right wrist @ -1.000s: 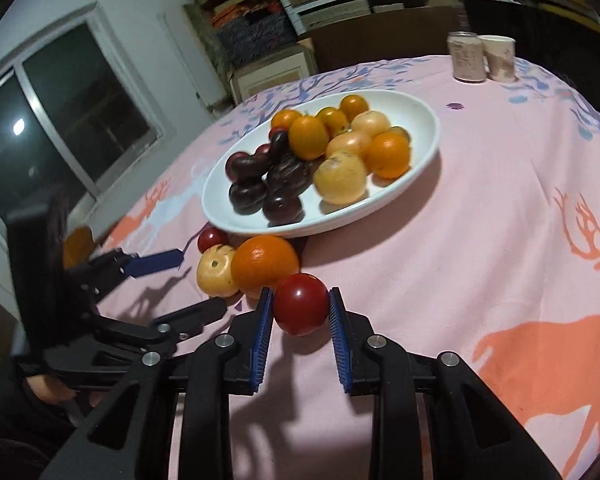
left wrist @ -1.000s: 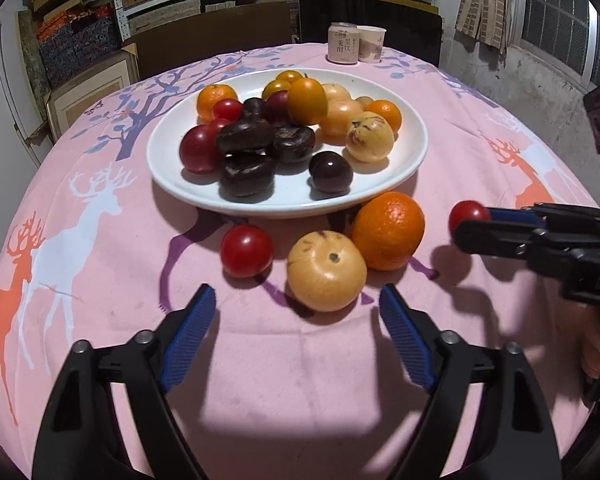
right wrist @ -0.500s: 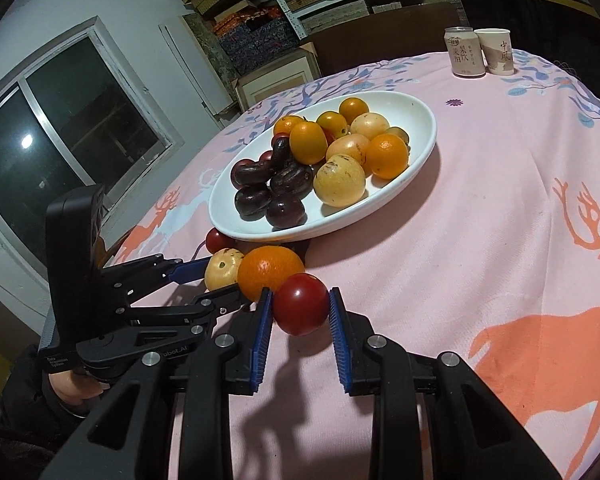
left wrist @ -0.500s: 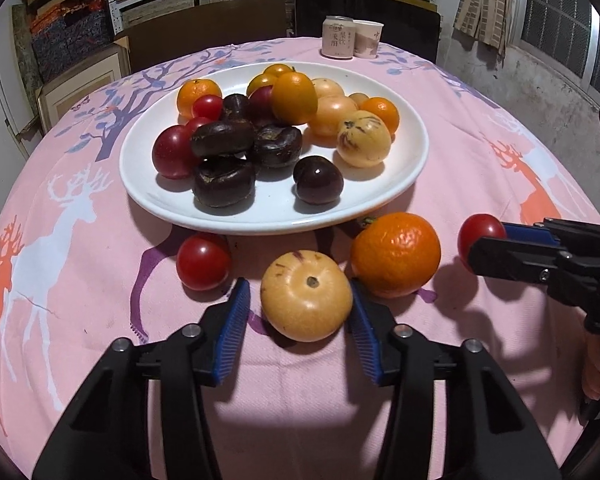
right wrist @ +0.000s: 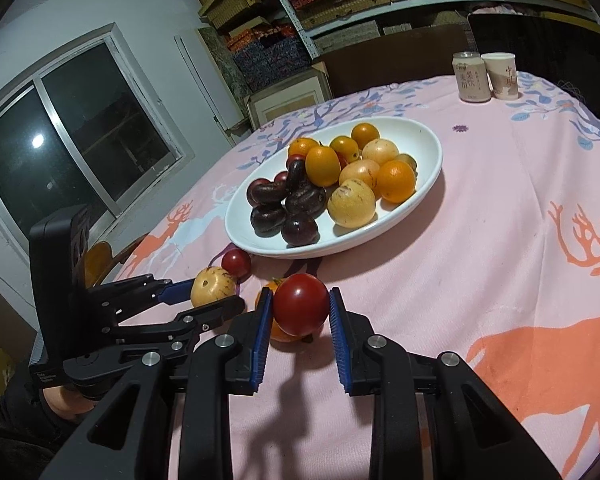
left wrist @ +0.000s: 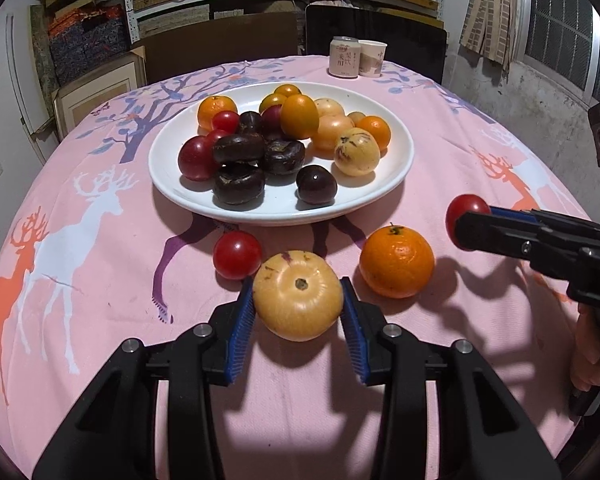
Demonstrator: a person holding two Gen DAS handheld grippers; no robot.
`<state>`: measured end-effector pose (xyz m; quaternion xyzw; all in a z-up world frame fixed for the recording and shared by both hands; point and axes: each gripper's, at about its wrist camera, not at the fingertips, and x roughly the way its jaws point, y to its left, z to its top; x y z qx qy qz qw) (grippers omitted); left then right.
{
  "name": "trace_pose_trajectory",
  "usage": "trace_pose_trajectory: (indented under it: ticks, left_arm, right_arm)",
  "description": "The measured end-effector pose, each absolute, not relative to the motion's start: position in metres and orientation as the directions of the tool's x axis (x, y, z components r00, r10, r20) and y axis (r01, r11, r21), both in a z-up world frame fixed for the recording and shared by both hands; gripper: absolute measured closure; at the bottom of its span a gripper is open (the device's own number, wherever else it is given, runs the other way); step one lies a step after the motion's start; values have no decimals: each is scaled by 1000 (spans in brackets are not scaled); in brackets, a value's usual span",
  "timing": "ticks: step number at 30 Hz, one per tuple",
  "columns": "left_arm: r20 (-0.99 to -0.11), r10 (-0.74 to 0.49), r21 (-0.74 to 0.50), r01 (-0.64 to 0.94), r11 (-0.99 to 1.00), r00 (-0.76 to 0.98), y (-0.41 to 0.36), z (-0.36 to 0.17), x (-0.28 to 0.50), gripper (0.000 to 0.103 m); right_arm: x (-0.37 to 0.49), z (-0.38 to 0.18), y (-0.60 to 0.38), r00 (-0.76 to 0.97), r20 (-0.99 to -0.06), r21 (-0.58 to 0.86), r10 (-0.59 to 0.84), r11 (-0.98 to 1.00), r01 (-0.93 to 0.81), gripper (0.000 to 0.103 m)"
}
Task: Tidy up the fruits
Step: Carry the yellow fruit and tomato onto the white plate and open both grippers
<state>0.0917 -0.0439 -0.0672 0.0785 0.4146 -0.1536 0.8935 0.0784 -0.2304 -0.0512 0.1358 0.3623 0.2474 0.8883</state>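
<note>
A white plate (left wrist: 396,176) on the pink tablecloth holds several dark, red, orange and yellow fruits. My left gripper (left wrist: 298,312) is shut on a yellow round fruit (left wrist: 298,294) in front of the plate. A red tomato (left wrist: 237,255) lies to its left and an orange (left wrist: 397,262) to its right on the cloth. My right gripper (right wrist: 300,312) is shut on a red tomato (right wrist: 301,305) and holds it above the cloth, right of the orange; it also shows in the left wrist view (left wrist: 466,210). The plate (right wrist: 428,184) shows in the right wrist view too.
A drink can (left wrist: 344,57) and a paper cup (left wrist: 372,58) stand at the table's far edge. Chairs and shelves of boxes are behind the table. A window is on the left in the right wrist view.
My left gripper moved forward and closed on the yellow fruit. My right gripper rose a little with the red tomato held in it.
</note>
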Motion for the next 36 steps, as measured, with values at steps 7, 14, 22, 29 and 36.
trace_pose_trajectory:
  ticks: [7, 14, 22, 29, 36]
  left_arm:
    - [-764, -222, -17, 326, 945, 606, -36, -67, 91, 63]
    - [-757, -238, -30, 332, 943, 608, -35, -65, 89, 63]
    - [-718, -276, -74, 324, 943, 640, -20, -33, 91, 63]
    - [-694, -227, -2, 314, 949, 683, -25, 0, 127, 63]
    - [-721, -203, 0, 294, 956, 662, -34, 9, 198, 62]
  right_arm:
    - [68, -47, -226, 632, -604, 355, 486, 874, -333, 75]
    - [52, -49, -225, 623, -633, 302, 459, 888, -347, 75]
    - [53, -24, -226, 672, -593, 260, 444, 895, -362, 75]
    - [82, 21, -230, 774, -503, 199, 385, 923, -329, 75]
    - [150, 26, -216, 764, -533, 182, 363, 931, -315, 75]
